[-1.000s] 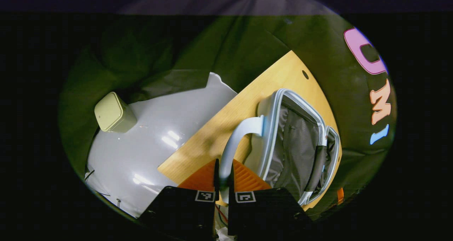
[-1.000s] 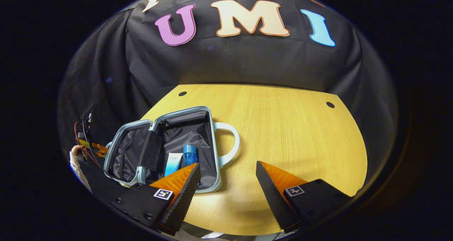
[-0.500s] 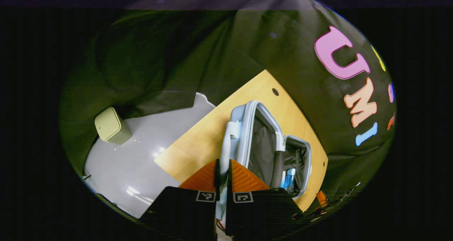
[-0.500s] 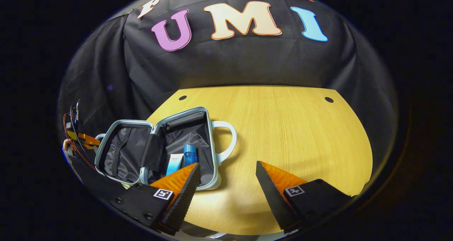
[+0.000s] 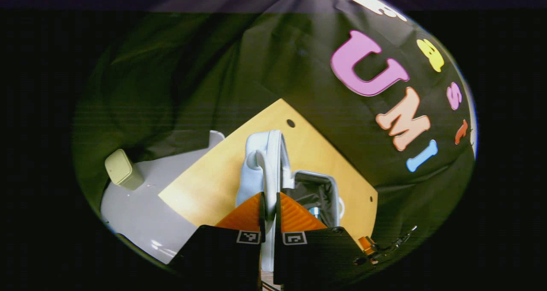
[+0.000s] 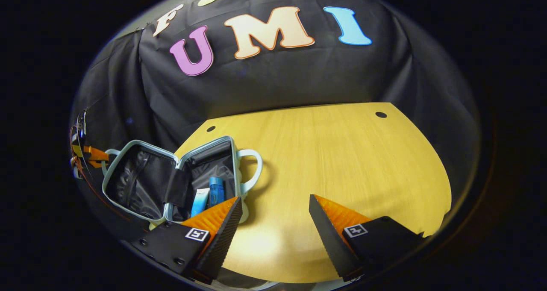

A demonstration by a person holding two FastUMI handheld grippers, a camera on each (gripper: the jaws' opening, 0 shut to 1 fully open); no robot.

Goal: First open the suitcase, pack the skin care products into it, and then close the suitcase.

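At six o'clock in the left gripper view, the left gripper point(image 5: 269, 210) has its fingers pinched on the pale handle point(image 5: 261, 165) of the suitcase lid point(image 5: 252, 171), which stands nearly on edge above the wooden table point(image 5: 201, 184). Just past it, toward four o'clock, the lined base shell point(image 5: 318, 188) lies open. A pale green bin point(image 5: 122, 169) sits on the floor at nine o'clock.

In the right gripper view, the suitcase point(image 6: 171, 180) lies at eight o'clock on the table, its lid point(image 6: 136, 182) half raised. A white-and-blue tube point(image 6: 199, 200) and a blue bottle point(image 6: 216, 190) rest in the base. The right gripper point(image 6: 273, 222) hovers with jaws spread wide, holding nothing.

The shell looks rigid and light, probably slick, so the handle is the sensible hold. The base may slide unless steadied.
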